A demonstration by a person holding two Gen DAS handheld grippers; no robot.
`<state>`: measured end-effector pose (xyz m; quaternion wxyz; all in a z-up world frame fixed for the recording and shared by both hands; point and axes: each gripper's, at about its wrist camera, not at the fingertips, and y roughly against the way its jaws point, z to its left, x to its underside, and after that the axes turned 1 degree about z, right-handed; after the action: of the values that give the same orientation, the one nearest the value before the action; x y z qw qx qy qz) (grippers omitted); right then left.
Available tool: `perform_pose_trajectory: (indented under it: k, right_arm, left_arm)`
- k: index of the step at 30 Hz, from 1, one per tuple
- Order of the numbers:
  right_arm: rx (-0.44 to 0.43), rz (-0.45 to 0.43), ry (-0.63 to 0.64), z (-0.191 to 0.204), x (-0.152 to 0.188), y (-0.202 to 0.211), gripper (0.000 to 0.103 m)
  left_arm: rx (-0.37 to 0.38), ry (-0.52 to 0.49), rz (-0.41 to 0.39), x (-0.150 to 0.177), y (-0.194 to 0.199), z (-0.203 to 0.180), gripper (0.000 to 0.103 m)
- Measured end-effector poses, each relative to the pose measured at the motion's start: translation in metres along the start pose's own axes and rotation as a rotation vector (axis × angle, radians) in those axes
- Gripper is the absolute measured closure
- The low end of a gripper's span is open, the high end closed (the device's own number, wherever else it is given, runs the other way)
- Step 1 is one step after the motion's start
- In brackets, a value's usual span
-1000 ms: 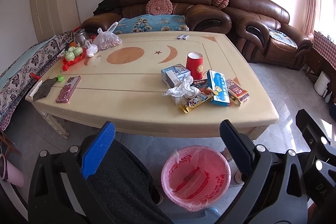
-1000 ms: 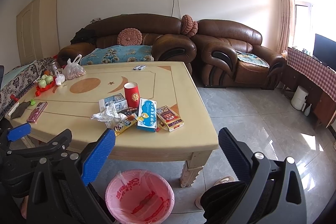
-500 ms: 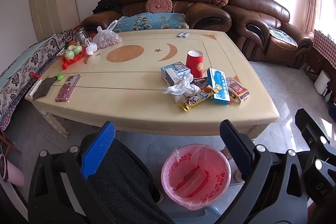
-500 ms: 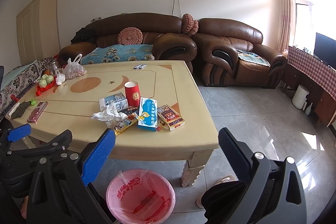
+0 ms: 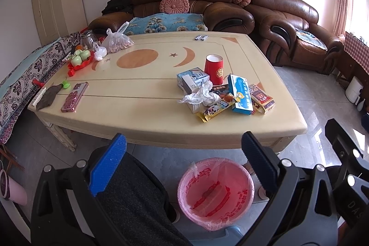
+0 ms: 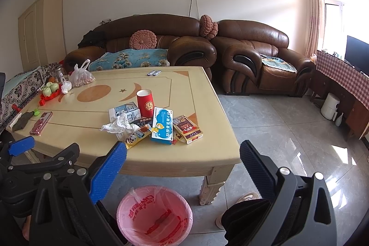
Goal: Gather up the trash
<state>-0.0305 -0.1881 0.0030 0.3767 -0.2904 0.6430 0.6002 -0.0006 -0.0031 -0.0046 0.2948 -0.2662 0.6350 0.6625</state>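
Observation:
A pile of trash lies near the table's front right: a red paper cup [image 5: 214, 69] [image 6: 145, 102], a crumpled white tissue [image 5: 199, 95] [image 6: 118, 126], a blue box [image 5: 239, 93] [image 6: 162, 125], a yellow snack wrapper [image 5: 213, 109] [image 6: 136, 137], a red-gold carton [image 5: 261, 97] [image 6: 188, 128] and pale blue boxes [image 5: 192, 78]. On the floor before the table stands a pink-lined bin [image 5: 215, 191] [image 6: 154, 214]. My left gripper [image 5: 183, 163] and right gripper [image 6: 183, 161] hang open and empty, short of the table edge.
The cream table [image 5: 143, 89] also bears a pink phone [image 5: 75, 96], a red tray of green cups [image 5: 79, 57] and a bag of nuts [image 5: 117, 42]. Brown sofas [image 6: 253, 57] stand behind. A person's dark-clad leg [image 5: 136, 202] is below the left gripper, a shoe [image 6: 244, 198] by the table leg.
Both views have crept slightly forward toward the table. Both grippers stay open, and nothing on the table has moved.

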Motion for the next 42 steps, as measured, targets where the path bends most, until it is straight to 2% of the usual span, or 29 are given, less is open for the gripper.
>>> perform_pose_trajectory:
  k: [16,23,27,34,37,40,42]
  right_arm:
    - [-0.042,0.031,-0.009,-0.016,-0.01,-0.022,0.007]
    - [-0.093,0.086,0.007,-0.037,-0.014,-0.058,0.007]
    - [-0.11,0.133,0.006,-0.054,-0.019,-0.085,0.007]
    - [-0.121,0.155,0.077,-0.066,-0.03,-0.118,0.007]
    - [-0.098,0.161,0.109,-0.068,-0.035,-0.131,0.007]
    - [-0.096,0.165,0.141,-0.068,-0.039,-0.146,0.007]
    - [-0.103,0.169,0.163,-0.067,-0.039,-0.155,0.007]
  left_arm:
    - [0.031,0.001,0.08,-0.013,-0.018,0.009,0.005]
    - [0.056,-0.003,0.137,-0.02,-0.044,0.026,0.005]
    - [0.023,-0.019,0.143,-0.028,-0.059,0.039,0.005]
    - [0.104,-0.046,0.19,-0.059,-0.086,0.044,0.005]
    - [0.113,-0.061,0.212,-0.067,-0.098,0.042,0.005]
    - [0.113,-0.02,0.259,-0.076,-0.116,0.043,0.005]
    - [0.142,0.023,0.31,-0.082,-0.13,0.043,0.005]
